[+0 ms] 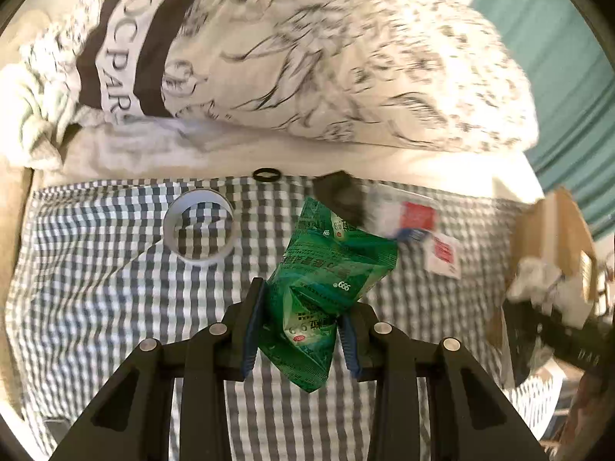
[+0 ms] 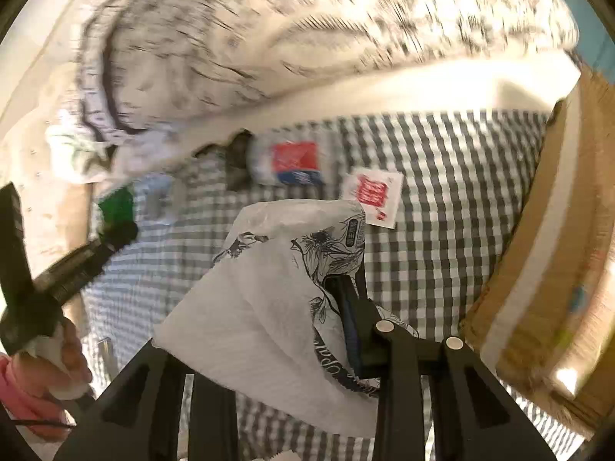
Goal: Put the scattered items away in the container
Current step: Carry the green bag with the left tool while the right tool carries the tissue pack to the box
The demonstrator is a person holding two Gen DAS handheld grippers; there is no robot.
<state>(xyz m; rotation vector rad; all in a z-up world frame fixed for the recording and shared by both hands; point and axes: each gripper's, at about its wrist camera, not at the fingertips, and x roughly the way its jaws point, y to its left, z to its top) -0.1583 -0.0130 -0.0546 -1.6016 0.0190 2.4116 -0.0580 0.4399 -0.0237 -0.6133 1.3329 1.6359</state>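
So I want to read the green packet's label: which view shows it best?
The left wrist view: the green packet fills the centre, pinched in the left claw, print sharp. The right wrist view shows only a blurred green patch at far left.

Grey-white gingham bedsheet (image 1: 96, 288), line-drawing printed quilt (image 1: 346, 57), teal wall (image 1: 557, 38)

Your left hand-held gripper (image 1: 303, 330) is matte black with angular arms, round silver screws on the linkage and blue pads on the fingers (image 1: 253, 330). Your right hand-held gripper (image 2: 269, 307) is built the same. At 8 o'clock in the right wrist view, your hand (image 2: 67, 361) shows a pink sleeve (image 2: 23, 395) and white wrapping
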